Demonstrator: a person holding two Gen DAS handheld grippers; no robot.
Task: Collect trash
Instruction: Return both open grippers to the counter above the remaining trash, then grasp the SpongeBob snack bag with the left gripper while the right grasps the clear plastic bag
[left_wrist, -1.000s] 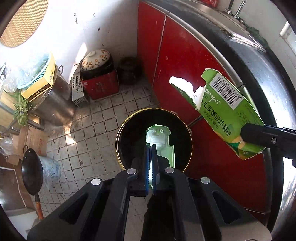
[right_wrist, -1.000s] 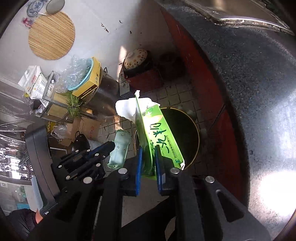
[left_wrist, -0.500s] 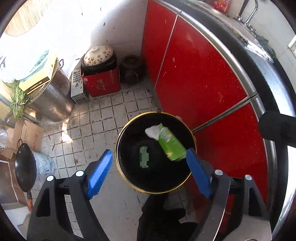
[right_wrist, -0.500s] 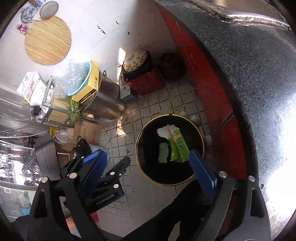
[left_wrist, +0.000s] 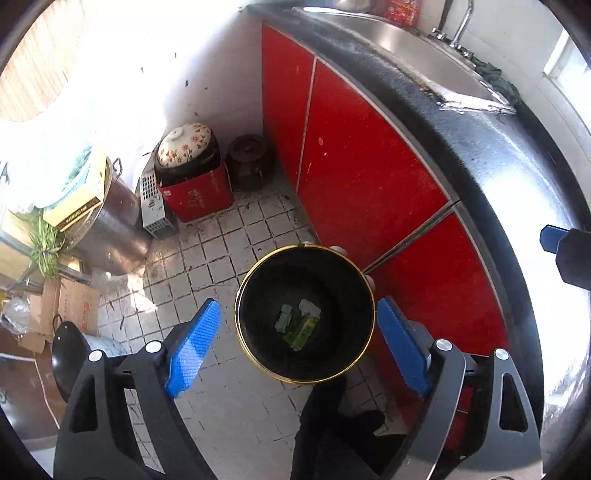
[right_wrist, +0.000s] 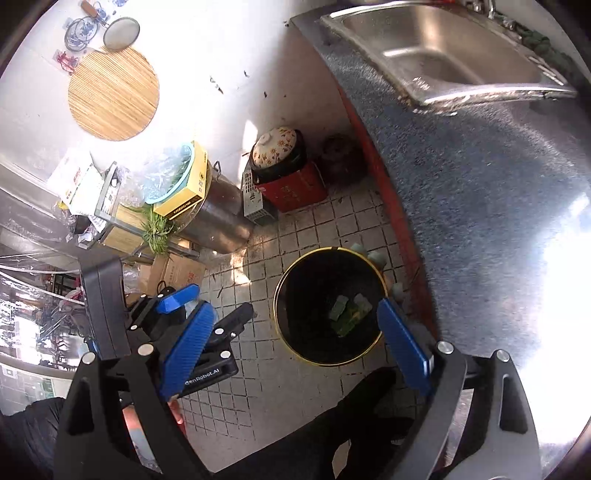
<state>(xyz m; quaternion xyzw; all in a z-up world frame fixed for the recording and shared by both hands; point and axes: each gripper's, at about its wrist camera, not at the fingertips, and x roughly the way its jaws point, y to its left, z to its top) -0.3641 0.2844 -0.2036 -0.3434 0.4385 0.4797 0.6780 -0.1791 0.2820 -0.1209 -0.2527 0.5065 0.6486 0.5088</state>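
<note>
Counter: dark speckled stone, sweeps the right side of both views. Steel sink set into it, upper right of the right wrist view. Red cabinet doors below the counter, centre to right in the left wrist view.

Floor: small pale tiles, dirty grout, centre of both frames.

Steel pot, large, at left; a yellow box and a blue basin sit on top of it. Round bamboo mat hangs on the white wall, upper left of the right wrist view. Red box with a flowered lid resting above it, against the wall; a dark jar just beside it on the right.

Bin: round, black, gold rim, standing on the tiles just beside the cabinet, centre of both frames. Down inside at the bottom: green carton and a pale green plastic piece, lying side by side, touching or nearly so (too small to tell).

Left gripper: blue pads wide apart, nothing between them, framing the bin from above. It also shows at lower left of the right wrist view.

Right gripper: pads spread wide too, empty, bin in the gap.
</note>
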